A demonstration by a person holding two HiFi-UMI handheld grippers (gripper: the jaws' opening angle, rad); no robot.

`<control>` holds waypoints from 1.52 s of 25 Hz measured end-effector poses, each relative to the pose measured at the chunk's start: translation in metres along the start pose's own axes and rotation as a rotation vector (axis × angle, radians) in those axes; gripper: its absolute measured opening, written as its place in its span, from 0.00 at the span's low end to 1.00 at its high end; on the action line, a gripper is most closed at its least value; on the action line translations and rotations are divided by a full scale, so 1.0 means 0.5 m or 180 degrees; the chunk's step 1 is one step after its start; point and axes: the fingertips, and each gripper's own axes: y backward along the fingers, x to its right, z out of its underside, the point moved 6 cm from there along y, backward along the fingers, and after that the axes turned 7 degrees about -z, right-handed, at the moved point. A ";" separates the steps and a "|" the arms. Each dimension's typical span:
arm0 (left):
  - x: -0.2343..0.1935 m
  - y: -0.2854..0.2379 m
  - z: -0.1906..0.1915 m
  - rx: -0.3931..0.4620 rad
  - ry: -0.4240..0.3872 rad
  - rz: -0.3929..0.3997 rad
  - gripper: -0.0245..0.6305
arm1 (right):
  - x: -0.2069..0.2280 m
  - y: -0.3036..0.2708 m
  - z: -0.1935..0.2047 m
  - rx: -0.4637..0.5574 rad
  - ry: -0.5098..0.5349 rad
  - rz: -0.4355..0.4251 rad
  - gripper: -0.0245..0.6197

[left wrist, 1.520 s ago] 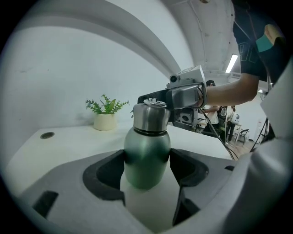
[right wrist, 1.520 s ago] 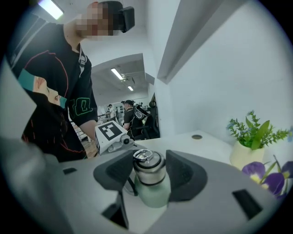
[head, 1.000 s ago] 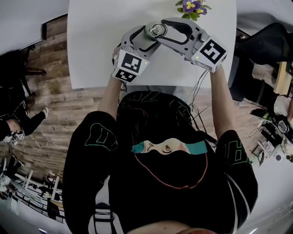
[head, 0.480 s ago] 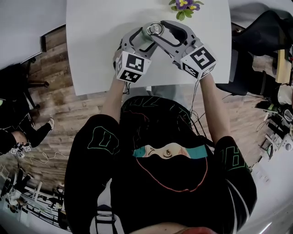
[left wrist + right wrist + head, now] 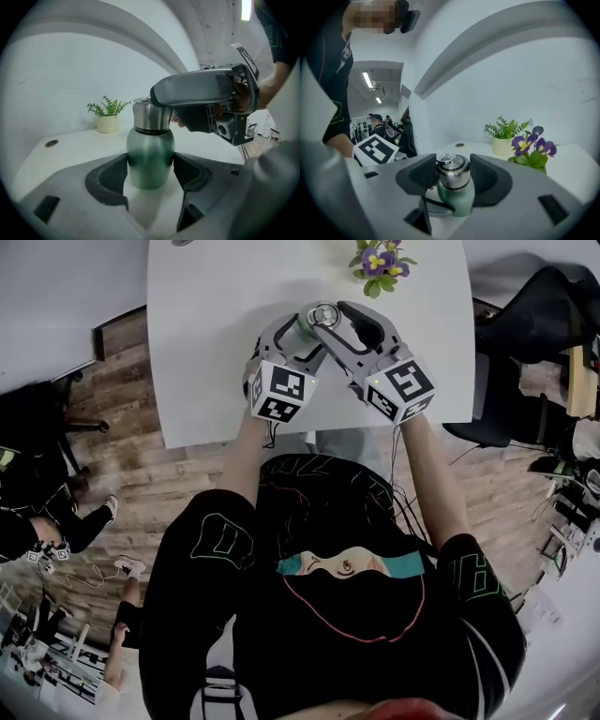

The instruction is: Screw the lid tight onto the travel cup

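With the lid (image 5: 453, 169) seated on the travel cup (image 5: 150, 157), the left gripper (image 5: 150, 172) clamps its fingers (image 5: 110, 178) on the green body between them, and the right gripper (image 5: 453, 179) clamps its fingers (image 5: 487, 178) on the lid, so tightening looks underway but unfinished.

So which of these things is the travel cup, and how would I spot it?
On the white table, find where the two claws meet. The travel cup stands there: a rounded green body pinched by the left claw, its steel lid in the right claw. Unlike the purple flowers behind it, it is smooth metal.
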 end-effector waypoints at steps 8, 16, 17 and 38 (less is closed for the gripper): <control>0.002 -0.003 0.005 -0.0019 -0.0004 0.0024 0.52 | 0.009 0.002 0.004 -0.0152 0.0136 -0.0250 0.41; 0.001 -0.001 0.007 -0.0016 0.0018 0.0059 0.52 | 0.024 0.001 -0.017 -0.0404 0.0507 -0.1170 0.42; 0.001 -0.001 0.007 -0.0014 0.0025 0.0059 0.52 | 0.028 -0.001 -0.019 -0.0448 0.0540 -0.1279 0.42; -0.002 -0.001 0.015 -0.0005 0.0152 0.0070 0.52 | 0.058 -0.044 -0.039 -0.0605 0.0546 -0.2283 0.36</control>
